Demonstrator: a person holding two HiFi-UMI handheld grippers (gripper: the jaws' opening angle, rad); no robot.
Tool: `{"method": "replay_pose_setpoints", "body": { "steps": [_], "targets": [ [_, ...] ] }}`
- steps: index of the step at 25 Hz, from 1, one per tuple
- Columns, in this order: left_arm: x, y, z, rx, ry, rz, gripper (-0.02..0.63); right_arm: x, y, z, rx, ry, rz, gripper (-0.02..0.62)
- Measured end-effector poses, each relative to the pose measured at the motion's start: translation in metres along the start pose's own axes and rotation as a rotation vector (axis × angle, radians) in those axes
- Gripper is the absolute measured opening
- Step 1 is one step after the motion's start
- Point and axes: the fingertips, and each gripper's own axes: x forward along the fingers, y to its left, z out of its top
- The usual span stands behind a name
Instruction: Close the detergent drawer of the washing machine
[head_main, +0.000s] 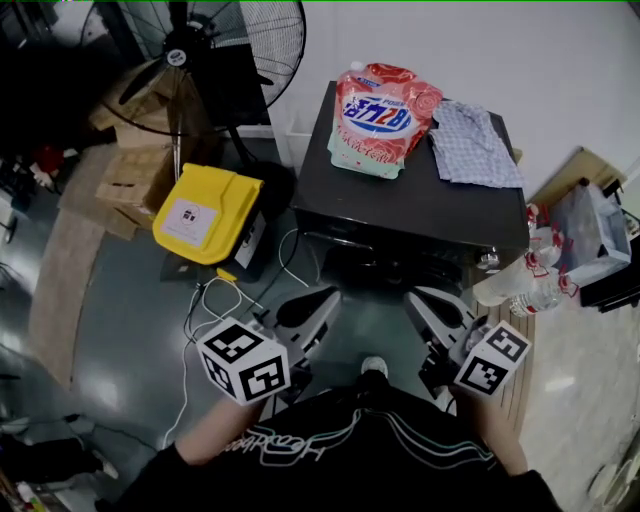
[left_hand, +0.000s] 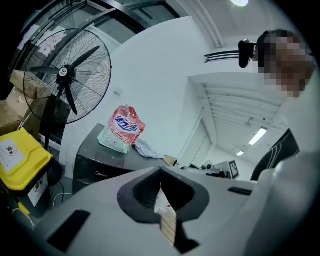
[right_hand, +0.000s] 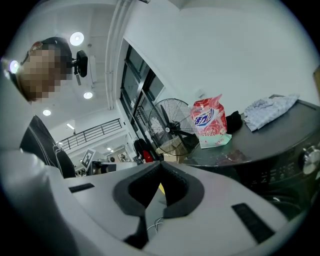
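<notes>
Grey, glossy floor (head_main: 110, 330) filling the left half of the head view, with an open strip between the person and the washing machine (head_main: 420, 205). Machine dark and boxy, backed against a white wall (head_main: 560, 60), flat top seen from above, near top edge just beyond both grippers. Front face in shadow under that edge; detergent drawer somewhere on that dark front panel, not to be told apart from it in any view.

Left of the machine: a standing fan (head_main: 195, 50), stacked cardboard boxes (head_main: 130, 165), and a yellow bin (head_main: 205, 212) on the floor near the front left corner, narrowing the room on that side. Near the front right corner, plastic bottles (head_main: 530, 290) crowding that edge.

On the machine's top, towards the back left: a pink-and-white detergent pouch (head_main: 380, 118). Just beside it on the right, a crumpled checked cloth (head_main: 475, 145), reaching near the right edge.

Left gripper (head_main: 328, 298) and right gripper (head_main: 420, 298) held low before the machine's front, one left of centre and one right, well apart, touching nothing. Both pairs of jaws pressed together at the tips, nothing between them.

White cable (head_main: 190, 340) looping over the floor beside the left gripper. Round knob (right_hand: 311, 159) on the front panel at the right gripper view's right edge.
</notes>
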Motion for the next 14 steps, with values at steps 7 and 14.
{"method": "replay_pose_setpoints", "body": {
  "steps": [7, 14],
  "targets": [
    [-0.016, -0.012, -0.001, 0.021, 0.003, -0.022, 0.023, -0.008, 0.020, -0.007, -0.004, -0.025, -0.012, 0.026],
    [-0.031, -0.020, 0.000, 0.042, 0.000, -0.030, 0.023, -0.014, 0.036, -0.008, -0.012, -0.050, -0.021, 0.026]
  ]
}}
